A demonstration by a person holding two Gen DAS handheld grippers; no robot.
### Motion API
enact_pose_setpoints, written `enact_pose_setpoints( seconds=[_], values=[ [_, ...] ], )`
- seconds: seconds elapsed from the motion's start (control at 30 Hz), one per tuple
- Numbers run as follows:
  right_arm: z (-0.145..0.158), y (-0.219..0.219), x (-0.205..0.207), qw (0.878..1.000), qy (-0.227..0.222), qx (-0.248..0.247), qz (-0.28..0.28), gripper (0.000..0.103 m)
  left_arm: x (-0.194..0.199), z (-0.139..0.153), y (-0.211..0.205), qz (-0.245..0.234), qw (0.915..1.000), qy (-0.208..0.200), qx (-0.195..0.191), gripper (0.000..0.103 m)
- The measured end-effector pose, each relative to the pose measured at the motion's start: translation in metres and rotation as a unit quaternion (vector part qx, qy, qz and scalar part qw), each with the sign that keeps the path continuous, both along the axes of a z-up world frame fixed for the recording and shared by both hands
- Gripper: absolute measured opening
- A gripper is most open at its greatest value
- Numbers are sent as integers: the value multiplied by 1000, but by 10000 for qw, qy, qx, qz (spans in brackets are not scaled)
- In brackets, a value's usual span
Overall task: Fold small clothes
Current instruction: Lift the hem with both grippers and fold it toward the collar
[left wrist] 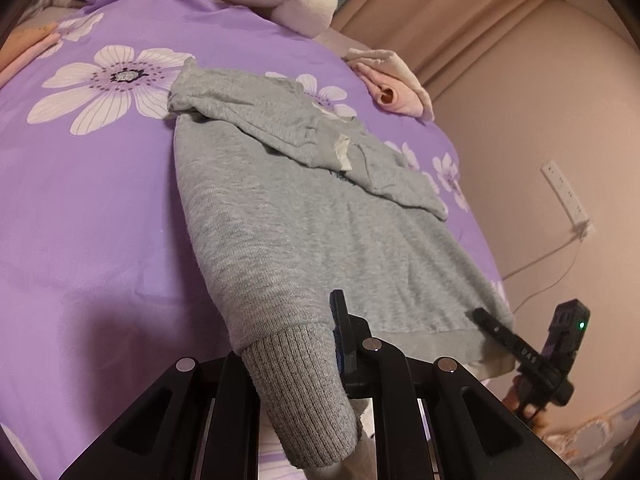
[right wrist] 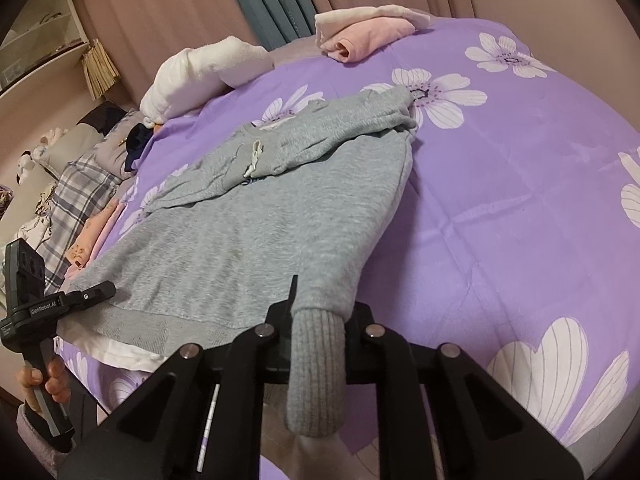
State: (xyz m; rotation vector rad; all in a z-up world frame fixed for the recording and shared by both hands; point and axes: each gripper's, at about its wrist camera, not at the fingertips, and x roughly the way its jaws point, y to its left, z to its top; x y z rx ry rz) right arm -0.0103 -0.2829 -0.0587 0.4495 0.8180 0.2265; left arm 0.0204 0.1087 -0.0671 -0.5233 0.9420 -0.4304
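The left gripper (left wrist: 320, 344) is clamped on one ribbed cuff (left wrist: 308, 396) of a small grey knitted sweatshirt (left wrist: 304, 216), the cuff hanging back between its black fingers toward the camera. The right gripper (right wrist: 320, 320) is closed the same way on the other ribbed cuff (right wrist: 316, 372). No earlier view is given, so only this closed grip can be told.

Ahead of both grippers the sweatshirt lies spread on a bed covered with a purple sheet printed with white flowers (left wrist: 80, 208). Its far part is folded over itself, with a small white label (left wrist: 344, 152) showing. The hem nearest the grippers lies over a white layer at the bed's edge.

Beyond the sweatshirt, well apart from both grippers, lie a folded pink and cream garment (right wrist: 360, 36) and a rolled white fleecy bundle (right wrist: 200, 76). A hand (right wrist: 44, 380) grips the left gripper's handle.
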Motion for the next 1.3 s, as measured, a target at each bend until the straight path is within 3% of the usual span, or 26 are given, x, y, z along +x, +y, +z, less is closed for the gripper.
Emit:
enact_pose_setpoints(
  seconds=[0.67, 1.3],
  values=[
    [21, -7, -9, 9994, -266, 204, 83, 13, -9, 17, 5, -108, 9992, -212, -333, 10],
    [45, -18, -33, 9980, -525, 305, 175, 13, -21, 52, 8, -329, 9976, -468, -384, 10]
  ],
)
